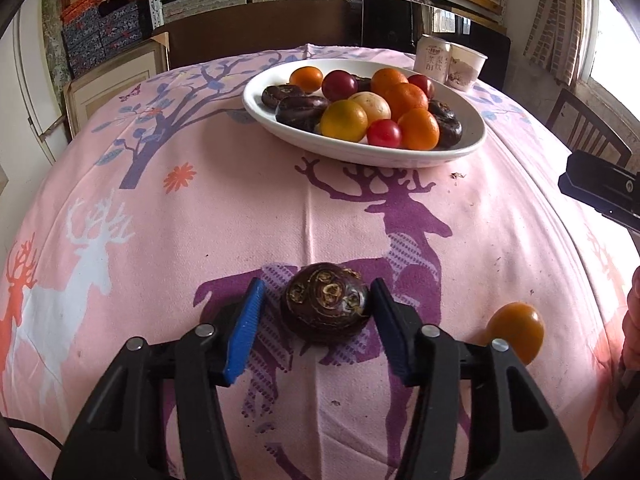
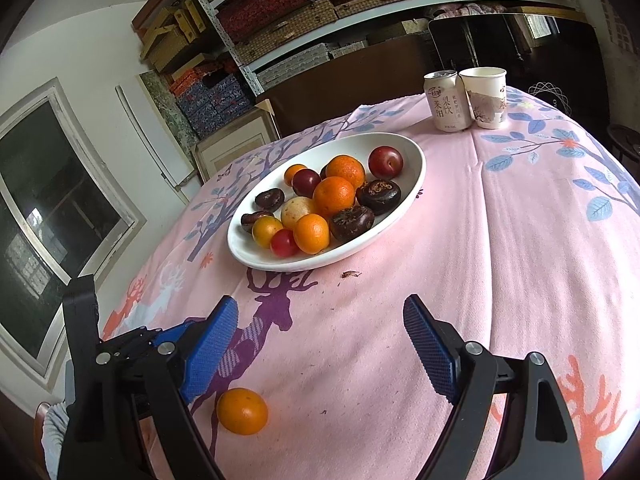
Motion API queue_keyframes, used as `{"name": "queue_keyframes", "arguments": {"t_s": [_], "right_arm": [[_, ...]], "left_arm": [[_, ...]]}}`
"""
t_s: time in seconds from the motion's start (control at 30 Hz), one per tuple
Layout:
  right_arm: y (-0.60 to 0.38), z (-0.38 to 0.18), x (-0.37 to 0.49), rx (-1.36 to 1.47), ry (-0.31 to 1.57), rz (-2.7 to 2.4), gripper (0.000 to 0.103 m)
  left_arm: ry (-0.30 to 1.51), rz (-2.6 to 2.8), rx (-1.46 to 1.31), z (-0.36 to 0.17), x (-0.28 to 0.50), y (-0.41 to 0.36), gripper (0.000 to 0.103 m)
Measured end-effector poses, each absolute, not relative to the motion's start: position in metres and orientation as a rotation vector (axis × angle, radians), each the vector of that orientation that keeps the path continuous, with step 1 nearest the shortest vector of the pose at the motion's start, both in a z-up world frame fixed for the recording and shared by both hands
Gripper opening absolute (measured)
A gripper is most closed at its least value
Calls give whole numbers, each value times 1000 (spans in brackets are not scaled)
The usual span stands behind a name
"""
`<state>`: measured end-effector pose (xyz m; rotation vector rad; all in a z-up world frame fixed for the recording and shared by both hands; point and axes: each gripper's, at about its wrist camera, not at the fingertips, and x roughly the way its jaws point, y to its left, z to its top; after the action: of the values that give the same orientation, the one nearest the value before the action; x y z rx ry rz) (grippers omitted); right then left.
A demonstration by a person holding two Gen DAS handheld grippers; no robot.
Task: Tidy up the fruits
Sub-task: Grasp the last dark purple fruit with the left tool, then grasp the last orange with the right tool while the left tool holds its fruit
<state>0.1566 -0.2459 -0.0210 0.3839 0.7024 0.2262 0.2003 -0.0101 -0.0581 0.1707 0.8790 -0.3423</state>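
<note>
While most of the fruit already sits heaped in the white dish [image 1: 472, 136], two pieces lie loose on the pink tablecloth [image 1: 240, 208]. On the left, the left gripper [image 1: 318, 300] stands wide around a dark water chestnut [image 1: 326, 310], pads not yet touching it. Further right, a small orange [image 2: 242, 411] waits beside the right gripper [image 2: 320, 320], which hangs wide and empty.
</note>
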Motion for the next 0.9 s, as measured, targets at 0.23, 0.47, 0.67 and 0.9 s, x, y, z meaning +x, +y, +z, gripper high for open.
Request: {"name": "queue_keyframes", "arguments": {"t_s": [0.23, 0.47, 0.67, 0.9], "right_arm": [[-221, -20, 153, 282, 735, 332, 85], [-162, -32, 132, 19, 783, 449, 85], [-154, -39, 132, -19, 818, 446, 83], [-146, -51, 135, -45, 890, 475, 39]], "left_arm": [[881, -349, 125, -57, 202, 0, 41], [888, -291, 33, -56, 212, 24, 41], [888, -293, 68, -56, 210, 18, 41], [888, -287, 84, -58, 210, 16, 42]]}}
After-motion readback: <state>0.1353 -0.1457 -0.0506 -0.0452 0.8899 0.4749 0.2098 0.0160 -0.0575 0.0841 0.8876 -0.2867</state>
